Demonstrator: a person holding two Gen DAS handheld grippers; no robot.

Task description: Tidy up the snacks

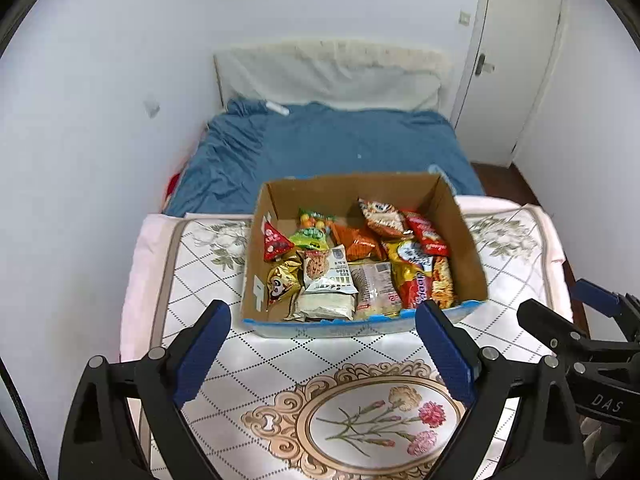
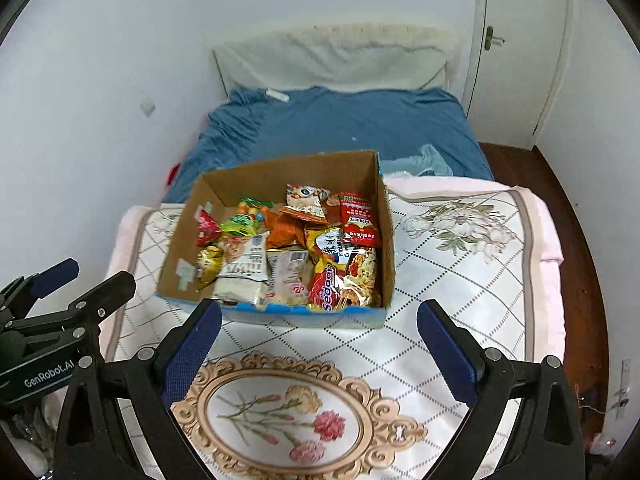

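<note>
A cardboard box (image 1: pixel 362 200) with a blue front edge sits on a quilted floral bed cover (image 1: pixel 280 360), at the near end of a bed whose far half shows a blue sheet (image 1: pixel 340 140). The box is filled with snack packets lying in a loose single layer: a red triangular packet (image 1: pixel 274 242) and a gold packet (image 1: pixel 282 280) at the left wall, a green candy bag (image 1: pixel 312 236) behind them, a white packet (image 1: pixel 326 276) near the middle, an orange bag (image 1: pixel 356 244), and a red-and-yellow noodle packet (image 2: pixel 344 276) along the right wall. The left gripper (image 1: pixel 322 354) is held above the cover, just in front of the box, its blue-padded jaws spread wide with nothing between them. The right gripper (image 2: pixel 318 354) is likewise held before the box front, jaws spread and empty. Each gripper appears at the edge of the other's view. A white door (image 2: pixel 520 48) stands closed at the far right.
</note>
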